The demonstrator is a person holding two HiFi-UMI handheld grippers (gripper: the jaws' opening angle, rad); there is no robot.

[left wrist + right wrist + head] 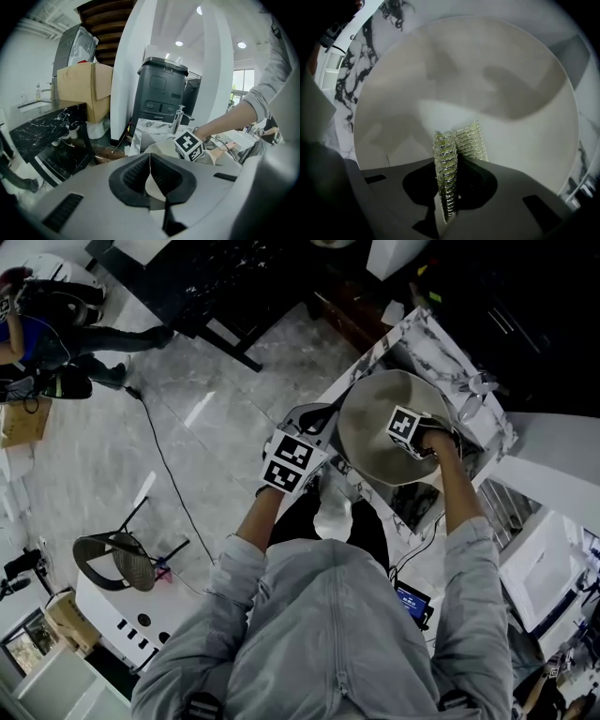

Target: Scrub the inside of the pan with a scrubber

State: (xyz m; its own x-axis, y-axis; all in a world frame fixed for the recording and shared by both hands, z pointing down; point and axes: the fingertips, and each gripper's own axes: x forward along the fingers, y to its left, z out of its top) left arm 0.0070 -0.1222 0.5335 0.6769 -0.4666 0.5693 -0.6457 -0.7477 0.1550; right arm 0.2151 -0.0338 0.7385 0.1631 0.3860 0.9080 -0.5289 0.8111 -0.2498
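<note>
A round beige pan (380, 432) lies on the marble counter (441, 352). My right gripper (417, 437) is down inside it, shut on a silvery mesh scrubber (459, 140) that stands folded between the jaws of the right gripper (452, 150), close over the pan's pale inside (478, 84). My left gripper (292, 460) is at the pan's left side. In the left gripper view the left gripper (151, 165) has its dark pads closed on a thin pale piece, seemingly the pan's handle. Beyond them lie the pan (161, 150) and the right gripper's marker cube (190, 144).
A tap (478, 385) stands on the counter's far side. A white appliance (544, 568) is at the right. Beyond the counter are a dark grey bin (161, 93), a cardboard box (86, 89) and a black marble table (42, 124). A chair (117, 559) stands on the floor at the left.
</note>
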